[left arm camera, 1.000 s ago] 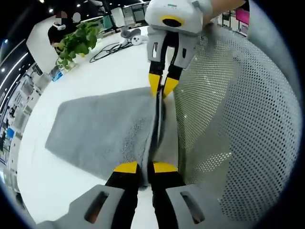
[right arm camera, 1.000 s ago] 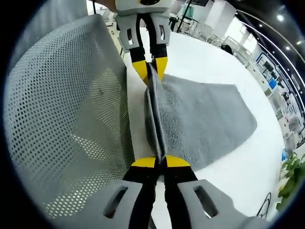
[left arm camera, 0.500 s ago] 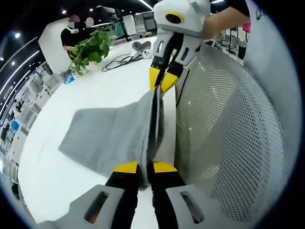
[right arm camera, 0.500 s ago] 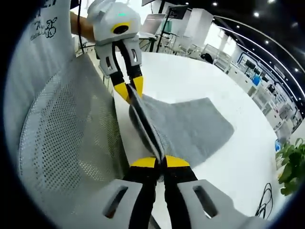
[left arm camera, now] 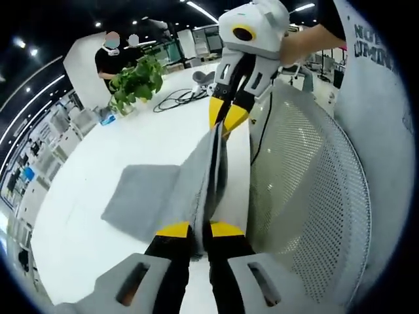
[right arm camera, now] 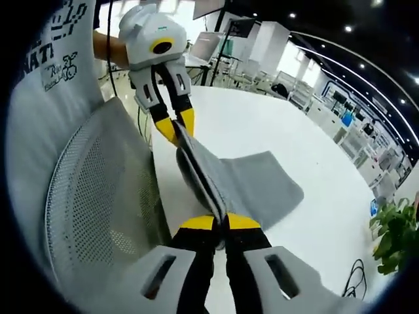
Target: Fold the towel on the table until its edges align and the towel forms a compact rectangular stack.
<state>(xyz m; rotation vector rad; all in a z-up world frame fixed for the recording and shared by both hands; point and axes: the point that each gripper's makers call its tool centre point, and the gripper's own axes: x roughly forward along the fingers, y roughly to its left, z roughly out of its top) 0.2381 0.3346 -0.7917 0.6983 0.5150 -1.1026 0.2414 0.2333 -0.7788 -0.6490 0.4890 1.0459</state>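
A grey towel (left arm camera: 157, 193) lies partly on the white table (left arm camera: 98, 170), its near edge lifted and stretched taut between both grippers. My left gripper (left arm camera: 200, 230) is shut on one corner of that edge. The right gripper (left arm camera: 224, 116) comes in from the upper right, shut on the other corner. In the right gripper view, my right gripper (right arm camera: 220, 224) pinches the towel (right arm camera: 252, 186) at the bottom, and the left gripper (right arm camera: 178, 126) holds the far corner. The rest of the towel slopes down onto the table (right arm camera: 294, 140).
A grey mesh chair back (left arm camera: 308, 196) stands close beside the table edge, also seen as the mesh chair (right arm camera: 98, 196). A potted plant (left arm camera: 134, 78), a black cable (left arm camera: 173, 101) and a person (left arm camera: 111, 55) are at the table's far side. Another view of the plant (right arm camera: 393, 239).
Both grippers have risen, lifting the held towel edge higher off the table. Less of the towel lies flat; more hangs sloped.
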